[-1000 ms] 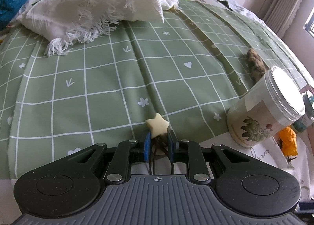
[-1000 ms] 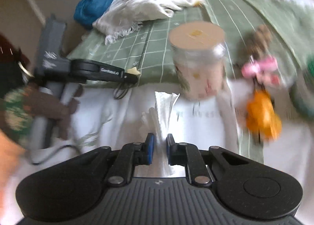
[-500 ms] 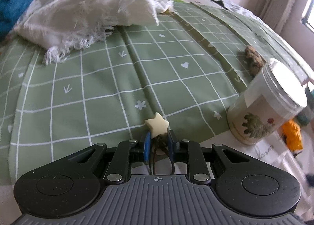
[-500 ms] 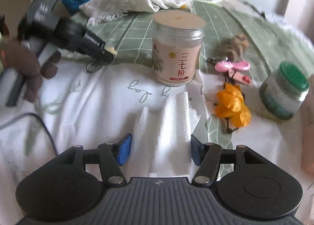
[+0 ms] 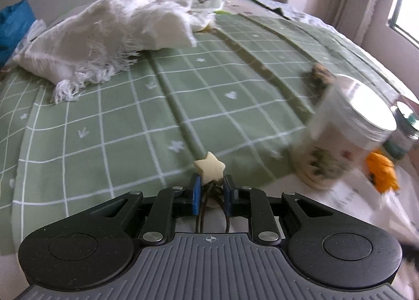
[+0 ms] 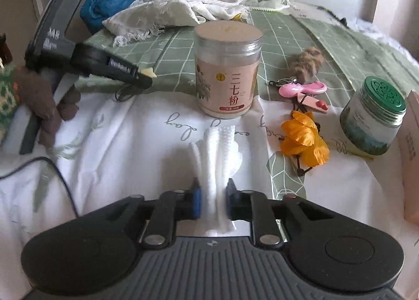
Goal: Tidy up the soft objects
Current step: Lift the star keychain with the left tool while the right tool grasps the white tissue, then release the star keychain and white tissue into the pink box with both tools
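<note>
Right tool (image 6: pixel 211 201): my jaws, just closed, pinch crumpled white dimpled tissue (image 6: pixel 218 158), for lifting off the bed. Left tool (image 5: pixel 210 191): narrowed jaws grip cream star-charm hair tie (image 5: pixel 209 167), for sorting.

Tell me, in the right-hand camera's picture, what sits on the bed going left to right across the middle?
The other gripper holding a star charm → tall labelled jar → pink clip → orange fabric flower → green-lidded jar.
</note>
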A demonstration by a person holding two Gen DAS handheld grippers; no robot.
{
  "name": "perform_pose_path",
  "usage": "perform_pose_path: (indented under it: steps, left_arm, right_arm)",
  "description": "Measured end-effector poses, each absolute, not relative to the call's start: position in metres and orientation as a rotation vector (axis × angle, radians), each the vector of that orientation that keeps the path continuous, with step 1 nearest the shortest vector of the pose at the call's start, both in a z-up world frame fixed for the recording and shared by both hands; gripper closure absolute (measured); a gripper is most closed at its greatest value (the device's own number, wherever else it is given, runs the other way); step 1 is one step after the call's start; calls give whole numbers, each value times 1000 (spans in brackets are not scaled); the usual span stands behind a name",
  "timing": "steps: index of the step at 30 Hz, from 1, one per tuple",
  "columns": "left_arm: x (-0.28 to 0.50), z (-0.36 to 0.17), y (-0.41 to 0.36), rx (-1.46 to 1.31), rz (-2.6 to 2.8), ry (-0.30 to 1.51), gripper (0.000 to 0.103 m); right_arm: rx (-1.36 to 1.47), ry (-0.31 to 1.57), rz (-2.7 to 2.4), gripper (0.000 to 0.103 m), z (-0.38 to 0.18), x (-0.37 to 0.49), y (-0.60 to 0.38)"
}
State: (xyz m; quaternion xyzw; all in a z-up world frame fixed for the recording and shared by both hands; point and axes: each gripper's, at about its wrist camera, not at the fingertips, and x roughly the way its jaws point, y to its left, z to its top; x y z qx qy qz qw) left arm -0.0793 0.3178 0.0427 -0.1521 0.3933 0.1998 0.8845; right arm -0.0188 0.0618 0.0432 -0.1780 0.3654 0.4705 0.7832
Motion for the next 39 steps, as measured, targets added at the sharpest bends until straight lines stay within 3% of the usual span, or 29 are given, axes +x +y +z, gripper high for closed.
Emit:
perform_pose_path:
  steps: [9, 16, 21, 26, 29, 38, 39]
  left_arm:
    - [-89, 161, 232, -165, 288, 673, 82]
    - [4, 239, 152, -310, -29, 526, 82]
    - [99, 212, 97, -436, -192, 561, 81]
    - [169, 138, 66, -511, -186, 714, 81]
    - [186, 110, 62, -509, -175, 753, 81]
    - [151, 104, 78, -500, -166, 725, 81]
    - [139, 108, 80, -484, -166, 721, 81]
  right_arm:
    - [-287, 670, 1081, 91, 139, 14, -15]
    - [-98, 516, 837, 90, 212, 94, -119]
    - [-22, 584, 670, 90, 198, 160, -163]
    - [104, 947, 621, 90, 125, 249, -166]
    - [25, 1093, 519, 90, 78, 271, -155]
    - [69, 1056, 574, 90, 57, 316, -127]
    - [68, 1054, 587, 85, 59, 318, -123]
